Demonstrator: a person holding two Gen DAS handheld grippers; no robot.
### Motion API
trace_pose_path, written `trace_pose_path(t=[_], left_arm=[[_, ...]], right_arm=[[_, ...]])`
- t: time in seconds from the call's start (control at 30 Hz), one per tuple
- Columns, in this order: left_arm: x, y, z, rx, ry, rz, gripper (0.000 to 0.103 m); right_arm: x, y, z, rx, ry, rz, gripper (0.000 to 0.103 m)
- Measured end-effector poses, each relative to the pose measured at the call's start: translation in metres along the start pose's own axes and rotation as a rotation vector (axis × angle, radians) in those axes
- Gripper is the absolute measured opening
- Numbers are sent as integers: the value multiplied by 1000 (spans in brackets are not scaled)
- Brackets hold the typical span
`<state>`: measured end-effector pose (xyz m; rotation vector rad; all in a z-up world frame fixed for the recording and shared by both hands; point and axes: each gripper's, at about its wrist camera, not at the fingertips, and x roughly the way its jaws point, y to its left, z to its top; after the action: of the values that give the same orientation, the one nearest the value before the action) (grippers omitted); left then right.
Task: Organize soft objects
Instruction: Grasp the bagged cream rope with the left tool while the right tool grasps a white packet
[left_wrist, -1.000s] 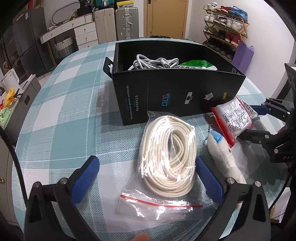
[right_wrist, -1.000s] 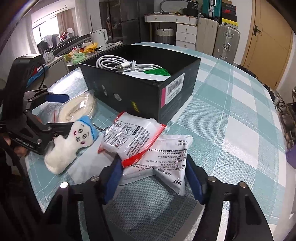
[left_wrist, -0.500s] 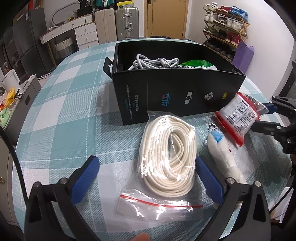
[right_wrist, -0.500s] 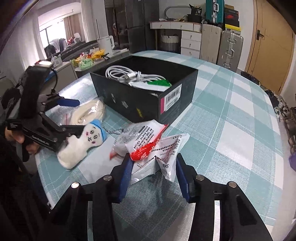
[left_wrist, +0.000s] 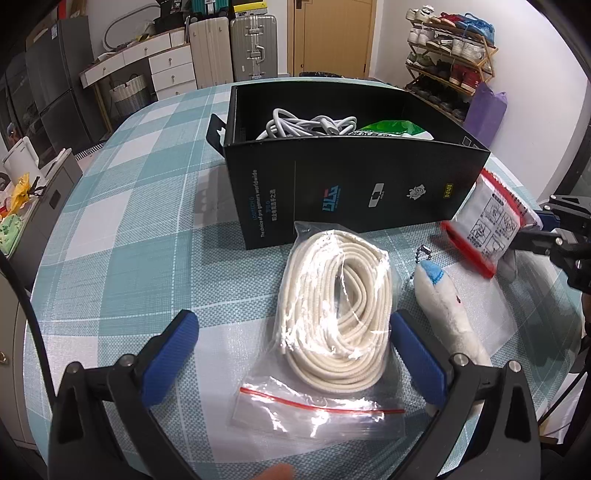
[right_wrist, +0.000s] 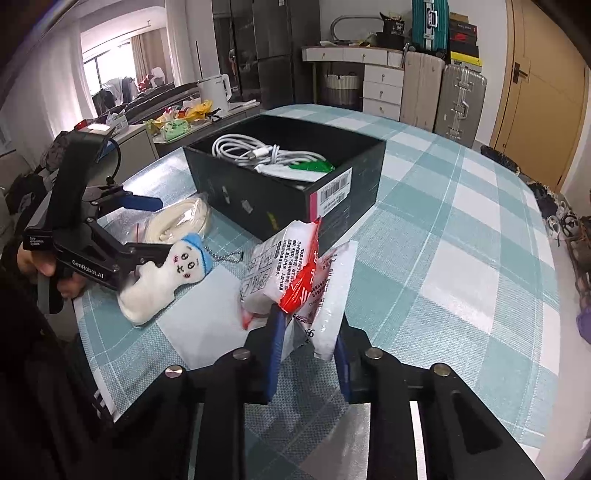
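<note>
Checked cloth covers the worktop (left_wrist: 122, 229), where a black box (right_wrist: 280, 199) sits open for soft things. The right gripper (right_wrist: 306, 343) is closing its jaws on two white packets (right_wrist: 295, 273), lifted beside the box. The left gripper (left_wrist: 291, 354) waits with jaws wide open around the bagged rope (left_wrist: 336, 295), likely next to go in.

The box (left_wrist: 343, 192) wall hides most of the cables (left_wrist: 310, 123) and the green packet (left_wrist: 391, 129) inside. The packets (right_wrist: 295, 273) are motion-blurred, their print unreadable; perhaps two, overlapping. The right gripper (left_wrist: 535, 225) is cut off at the left view's edge.
</note>
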<state>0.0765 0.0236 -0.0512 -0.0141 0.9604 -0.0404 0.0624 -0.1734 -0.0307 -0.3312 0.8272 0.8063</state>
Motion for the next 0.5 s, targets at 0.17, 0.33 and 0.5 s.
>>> trace_pose_path(t=[0.17,0.33,0.5], left_arm=[[-1,1,0,-3,-2,-6,103],[-1,1,0,-5,-4,-12,103],[-1,1,0,-5,-7,-23,103]], right_arm=[[-12,0,2,-4,-43,9,15],[-15,12,5,-38,-58,45,15],[-5,18,5,-46,-29,32,15]])
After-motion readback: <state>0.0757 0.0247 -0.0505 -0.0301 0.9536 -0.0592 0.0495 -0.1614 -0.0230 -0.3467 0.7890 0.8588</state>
